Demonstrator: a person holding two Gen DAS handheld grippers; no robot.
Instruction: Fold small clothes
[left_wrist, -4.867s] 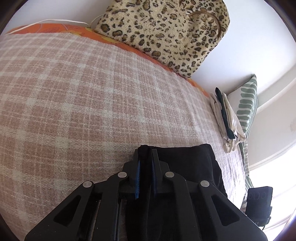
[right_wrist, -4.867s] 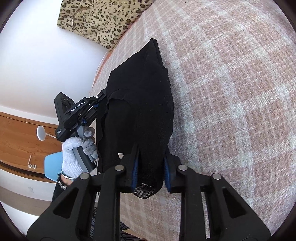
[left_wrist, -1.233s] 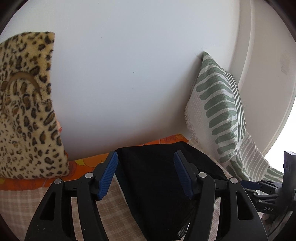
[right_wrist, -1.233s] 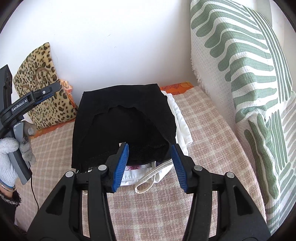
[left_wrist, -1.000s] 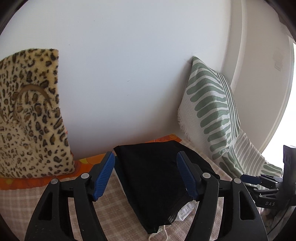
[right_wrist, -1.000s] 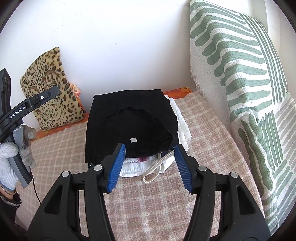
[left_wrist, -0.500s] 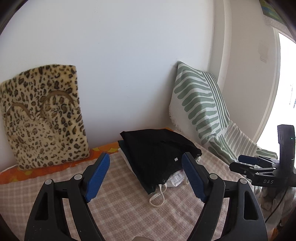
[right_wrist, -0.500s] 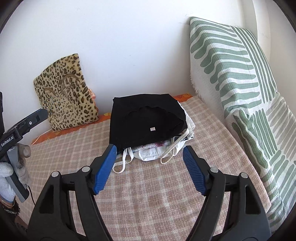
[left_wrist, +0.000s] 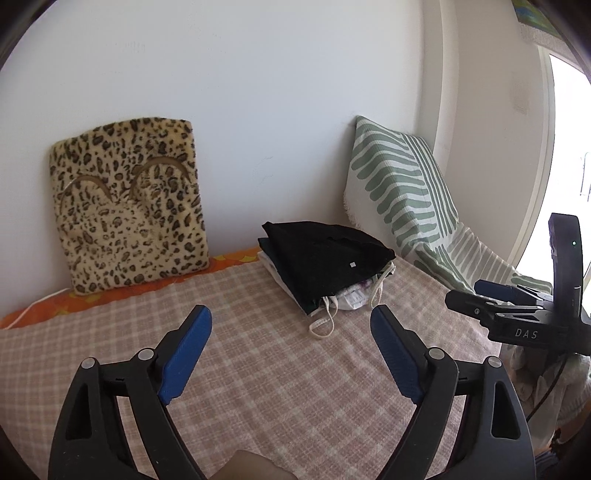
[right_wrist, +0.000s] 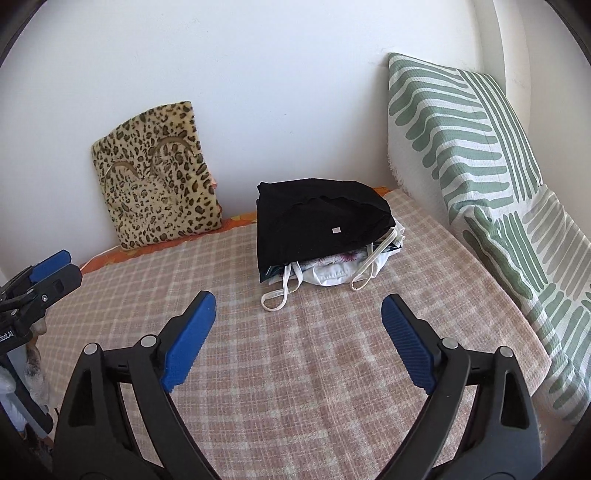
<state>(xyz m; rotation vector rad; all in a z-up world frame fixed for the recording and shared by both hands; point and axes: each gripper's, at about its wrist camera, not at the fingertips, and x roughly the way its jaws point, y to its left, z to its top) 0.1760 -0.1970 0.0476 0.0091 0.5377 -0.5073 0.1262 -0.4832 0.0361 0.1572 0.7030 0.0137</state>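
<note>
A folded black garment (left_wrist: 325, 254) (right_wrist: 317, 218) lies on top of a small pile of folded clothes near the wall, with white and floral pieces (right_wrist: 340, 267) and white straps (left_wrist: 325, 317) sticking out below it. My left gripper (left_wrist: 291, 317) hangs over the checked blanket (left_wrist: 258, 376) well short of the pile. Its jaws are opening and nothing is between them. My right gripper (right_wrist: 299, 304) is likewise back from the pile, jaws opening and empty. Each gripper shows at the edge of the other's view.
A leopard-print cushion (left_wrist: 125, 203) leans on the white wall at the left. A green-striped white pillow (right_wrist: 480, 177) stands at the right corner. An orange sheet edge (left_wrist: 74, 299) runs along the wall. A gloved hand (right_wrist: 11, 376) is at the left edge.
Both grippers have let go of the black garment, widened their jaws and pulled back from the pile, which now sits far ahead of them.
</note>
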